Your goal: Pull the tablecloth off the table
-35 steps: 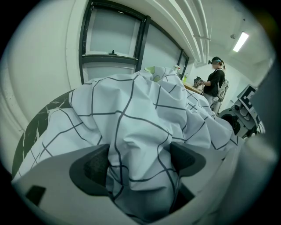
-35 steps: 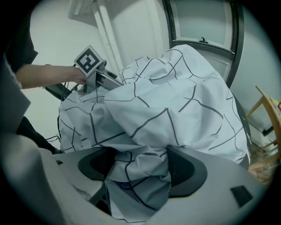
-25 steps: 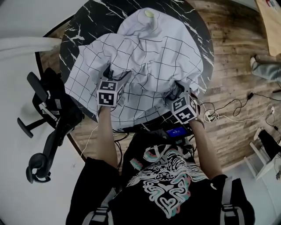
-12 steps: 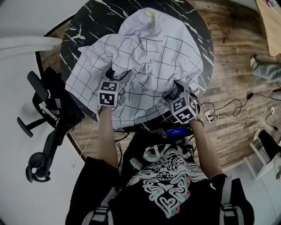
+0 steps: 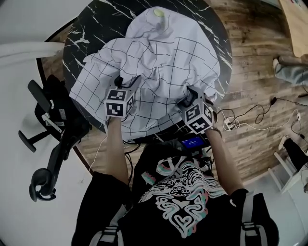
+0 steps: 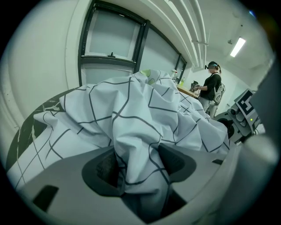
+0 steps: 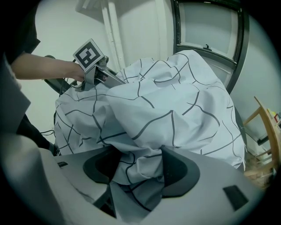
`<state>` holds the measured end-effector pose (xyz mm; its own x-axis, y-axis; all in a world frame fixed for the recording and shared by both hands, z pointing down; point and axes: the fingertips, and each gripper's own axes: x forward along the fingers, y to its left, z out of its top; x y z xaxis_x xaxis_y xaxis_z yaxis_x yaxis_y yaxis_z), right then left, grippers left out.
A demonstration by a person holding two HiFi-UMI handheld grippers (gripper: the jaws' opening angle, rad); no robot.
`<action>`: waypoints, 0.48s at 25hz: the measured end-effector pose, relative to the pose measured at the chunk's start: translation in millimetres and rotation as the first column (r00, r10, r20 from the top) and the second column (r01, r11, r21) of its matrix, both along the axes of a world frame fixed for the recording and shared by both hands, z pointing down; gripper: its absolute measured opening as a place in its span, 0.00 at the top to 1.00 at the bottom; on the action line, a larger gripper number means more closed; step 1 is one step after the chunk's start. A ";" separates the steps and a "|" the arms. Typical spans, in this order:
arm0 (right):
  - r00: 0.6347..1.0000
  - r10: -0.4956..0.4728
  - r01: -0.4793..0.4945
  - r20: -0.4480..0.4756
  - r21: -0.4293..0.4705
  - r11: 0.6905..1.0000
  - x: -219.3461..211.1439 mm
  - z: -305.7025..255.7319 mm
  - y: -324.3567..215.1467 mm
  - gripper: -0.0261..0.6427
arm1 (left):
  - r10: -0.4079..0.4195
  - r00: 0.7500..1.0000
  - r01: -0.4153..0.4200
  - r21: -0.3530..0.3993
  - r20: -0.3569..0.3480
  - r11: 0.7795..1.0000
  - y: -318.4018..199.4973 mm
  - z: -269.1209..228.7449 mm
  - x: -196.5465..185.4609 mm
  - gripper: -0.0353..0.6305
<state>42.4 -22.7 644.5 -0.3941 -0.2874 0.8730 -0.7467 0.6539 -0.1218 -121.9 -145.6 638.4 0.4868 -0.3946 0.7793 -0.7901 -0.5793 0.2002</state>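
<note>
A white tablecloth (image 5: 159, 72) with a thin black grid lies rumpled over the round black marble table (image 5: 96, 24). It rises to a hump at the far side, where a yellow-green tip (image 5: 159, 13) shows. My left gripper (image 5: 126, 80) is at the cloth's near left part. Its jaws have just been closing, and in the left gripper view (image 6: 138, 165) a bunched fold is pinched between the pads. My right gripper (image 5: 190, 96) is at the near right part. Its jaws have also been closing, and a fold fills them (image 7: 138, 169).
A black office chair (image 5: 48, 129) stands left of the table. Cables (image 5: 250, 120) trail over the wooden floor on the right. A small blue screen (image 5: 194, 142) glows under the table edge. A person (image 6: 213, 85) stands far off. A wooden chair (image 7: 268, 132) is beyond the table.
Both grippers stay at the cloth's near edge. The right gripper's marker cube has edged slightly up and to the left. The cloth lies much as before.
</note>
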 end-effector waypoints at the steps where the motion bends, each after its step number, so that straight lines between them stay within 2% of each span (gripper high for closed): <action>1: 1.000 0.000 0.000 -0.002 -0.002 1.000 0.1 0.4 0.8 0.54 | 0.000 1.000 0.000 -0.003 -0.001 1.000 1.0 0.3 0.9 0.54; 12: 1.000 -0.005 0.005 0.005 -0.008 1.000 -2.7 -1.1 -1.9 0.56 | 0.003 1.000 -0.004 -0.010 -0.007 1.000 9.6 -0.6 11.4 0.60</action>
<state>39.7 -24.6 643.4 -0.4001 -0.2784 0.8732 -0.7429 0.6565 -0.1311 -110.5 -136.0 637.8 0.4935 -0.3848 0.7800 -0.7867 -0.5800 0.2116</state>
